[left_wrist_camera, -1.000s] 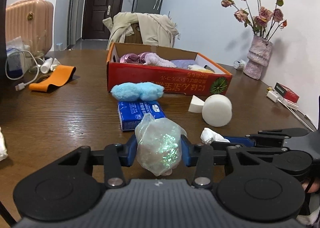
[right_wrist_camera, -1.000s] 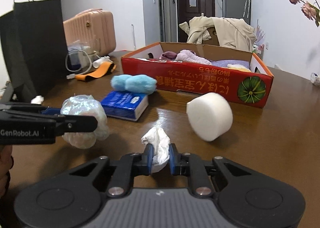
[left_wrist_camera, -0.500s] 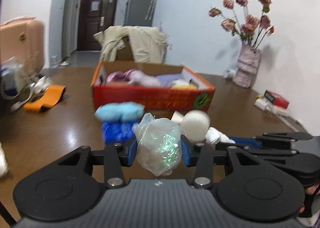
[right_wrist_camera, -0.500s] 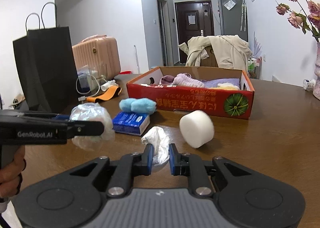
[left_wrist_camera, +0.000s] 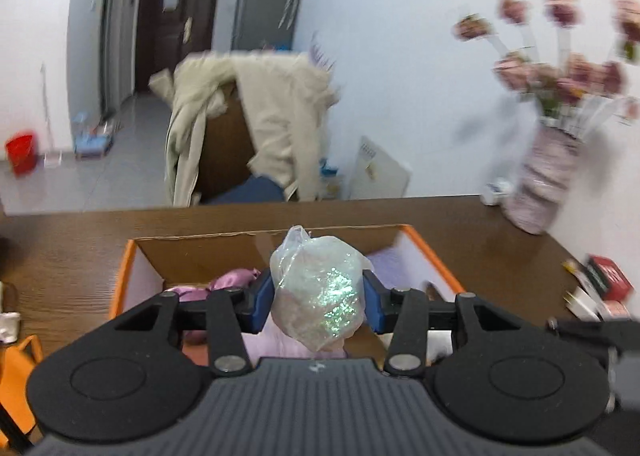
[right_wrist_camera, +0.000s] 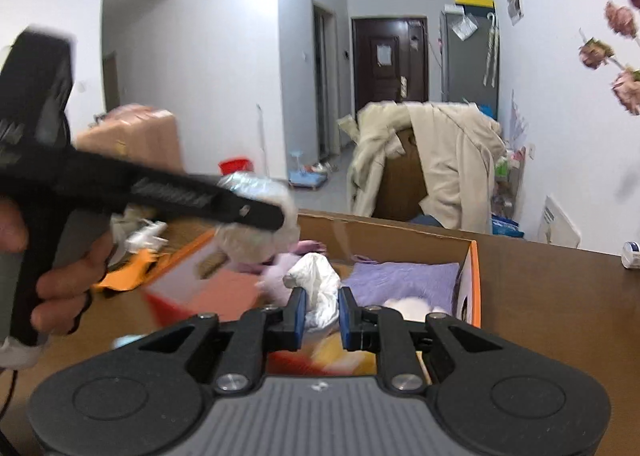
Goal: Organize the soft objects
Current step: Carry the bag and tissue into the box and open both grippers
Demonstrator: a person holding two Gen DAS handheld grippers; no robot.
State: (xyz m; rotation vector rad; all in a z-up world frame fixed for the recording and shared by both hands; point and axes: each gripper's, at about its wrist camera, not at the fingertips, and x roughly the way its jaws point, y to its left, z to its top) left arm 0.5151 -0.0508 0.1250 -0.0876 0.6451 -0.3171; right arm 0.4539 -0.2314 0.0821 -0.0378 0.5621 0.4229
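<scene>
Soft glittery bag (left_wrist_camera: 318, 288) and white cloth (right_wrist_camera: 320, 288) sit clamped between each gripper's fingers; no writing readable.

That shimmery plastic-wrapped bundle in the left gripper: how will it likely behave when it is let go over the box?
The shimmery plastic bundle bulges around the left gripper pads, so it is probably soft and springs back when released. It looks light for its size. Its crinkled film may be a bit slippery, yet the lumpy shape seems unlikely to roll far among the cloth items in the cardboard box.

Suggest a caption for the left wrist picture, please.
Left gripper holding a shiny plastic bundle above the cardboard box of soft things.
</scene>
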